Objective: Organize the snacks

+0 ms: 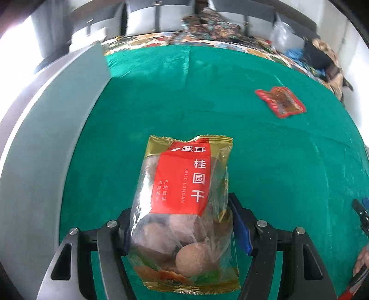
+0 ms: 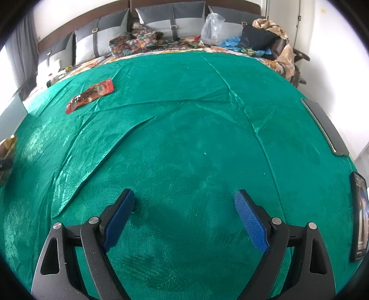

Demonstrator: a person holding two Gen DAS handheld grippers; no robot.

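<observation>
My left gripper (image 1: pixel 181 215) is shut on a clear and gold bag of dried longan (image 1: pixel 184 203) with a red label, held above the green cloth (image 1: pixel 253 161). A small red snack packet (image 1: pixel 281 101) lies flat on the cloth far to the right; it also shows in the right wrist view (image 2: pixel 91 95) at the far left. My right gripper (image 2: pixel 184 198) is open and empty, low over the cloth. The longan bag's gold edge (image 2: pixel 8 144) shows at the left border of the right wrist view.
A grey box wall (image 1: pixel 46 129) stands at the left of the cloth. Two dark phones (image 2: pixel 325 125) (image 2: pixel 359 214) lie at the cloth's right edge. Pillows (image 2: pixel 170 20), patterned fabric and bags crowd the far end of the bed.
</observation>
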